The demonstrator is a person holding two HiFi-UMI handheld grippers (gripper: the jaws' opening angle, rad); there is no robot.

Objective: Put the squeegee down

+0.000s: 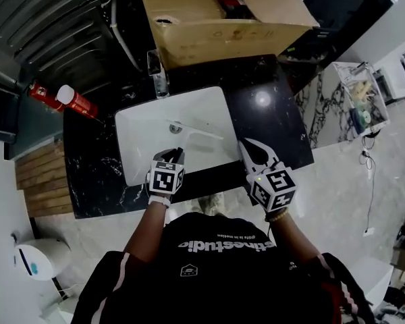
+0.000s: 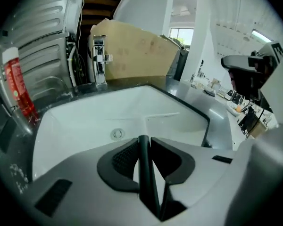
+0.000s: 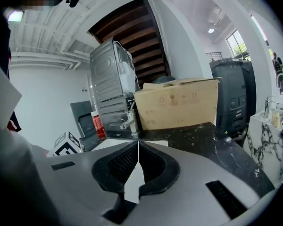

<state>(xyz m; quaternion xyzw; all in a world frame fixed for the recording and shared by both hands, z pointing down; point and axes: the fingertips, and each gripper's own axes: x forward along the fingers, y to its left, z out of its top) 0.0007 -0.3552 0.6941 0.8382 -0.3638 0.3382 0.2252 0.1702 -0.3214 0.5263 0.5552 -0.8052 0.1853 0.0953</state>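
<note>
The squeegee [image 1: 197,132] is pale, with its blade lying across the white sink [image 1: 131,123] near the drain [image 1: 175,126]. Its thin dark handle [image 2: 145,168] runs back between the jaws of my left gripper [image 1: 177,152], which is shut on it at the basin's front edge. In the left gripper view the blade [image 2: 162,115] rests low inside the basin [image 2: 75,121], just past the left gripper [image 2: 144,139]. My right gripper [image 1: 246,144] hovers over the black countertop [image 1: 270,106] right of the sink. It is shut and holds nothing, as seen in the right gripper [image 3: 138,144] view.
A chrome faucet [image 1: 158,73] stands behind the sink, with a large cardboard box [image 1: 216,25] on the counter beyond it. A red spray bottle [image 1: 71,100] lies at the counter's left end. A marble-topped stand [image 1: 354,100] is to the right.
</note>
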